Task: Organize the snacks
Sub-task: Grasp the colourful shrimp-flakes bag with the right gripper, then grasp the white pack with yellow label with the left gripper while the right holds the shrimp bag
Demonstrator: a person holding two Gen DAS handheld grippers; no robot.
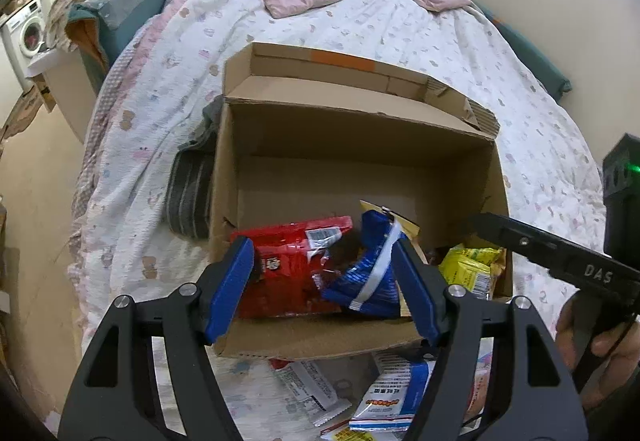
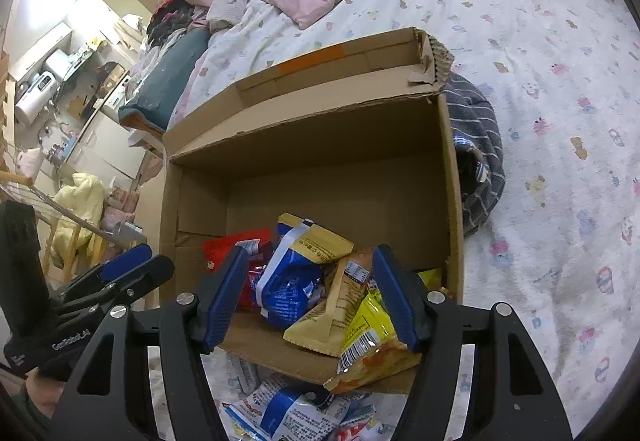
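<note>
Landmark: an open cardboard box (image 1: 352, 177) standing on a bed with a patterned quilt (image 1: 400, 25); every place below is given from this box.
Box lid: the far flap (image 2: 320, 81) stands up behind the opening, with an orange strip along it.
Box contents, left side: a red snack bag (image 1: 288, 269) lies flat on the floor of the box.
Box contents, middle: a blue snack bag (image 2: 288, 285) leans against the red one, partly over it.
Box contents, right side: a tan snack bag (image 2: 332, 305) and a yellow snack bag (image 2: 364, 325) rest tilted at the near right corner, the yellow one poking over the near wall.
Outside the box, near side: loose snack packets (image 2: 288, 409) lie on the quilt just in front of the near wall, among them a blue-and-white one.
Beside the box: a grey striped cloth (image 2: 476, 145) is bunched against the side wall.
Left gripper (image 1: 324, 281): hangs over the near wall, jaws spread well apart, nothing pinched; the red and blue bags show between them.
Right gripper (image 2: 312, 293): over the near right corner, jaws likewise spread and gripping nothing, the tan and yellow bags lying free between them.
</note>
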